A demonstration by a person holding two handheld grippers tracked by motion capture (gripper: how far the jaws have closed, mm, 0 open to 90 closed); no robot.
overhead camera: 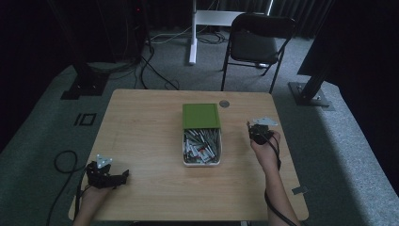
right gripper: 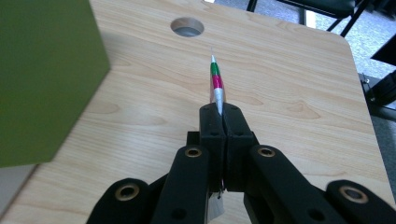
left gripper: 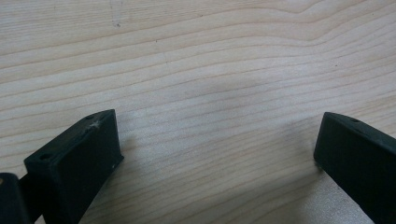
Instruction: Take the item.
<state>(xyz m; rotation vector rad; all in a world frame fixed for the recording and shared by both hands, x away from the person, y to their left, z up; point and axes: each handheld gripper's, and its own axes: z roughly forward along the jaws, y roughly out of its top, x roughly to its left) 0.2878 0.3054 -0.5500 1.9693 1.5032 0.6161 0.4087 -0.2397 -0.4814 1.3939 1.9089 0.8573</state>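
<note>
A white box (overhead camera: pixel 201 163) full of several small silver packets sits mid-table, its green lid (overhead camera: pixel 201 116) slid back over the far half. My right gripper (right gripper: pixel 223 111) is shut on a thin silver packet (right gripper: pixel 216 81) with green and pink bands, held edge-on and pointing away over the wood. In the high view that right gripper (overhead camera: pixel 256 132) hovers just right of the box. My left gripper (overhead camera: pixel 123 176) rests near the table's front left corner; its jaws stand wide apart over bare wood in the left gripper view (left gripper: pixel 217 144), with nothing between them.
A round cable hole (overhead camera: pixel 224 103) lies in the table (overhead camera: pixel 141 136) behind the box, also seen from the right gripper (right gripper: pixel 187 26). The green lid (right gripper: pixel 42 74) looms at that view's left. A black folding chair (overhead camera: pixel 256 42) stands beyond the table's far edge.
</note>
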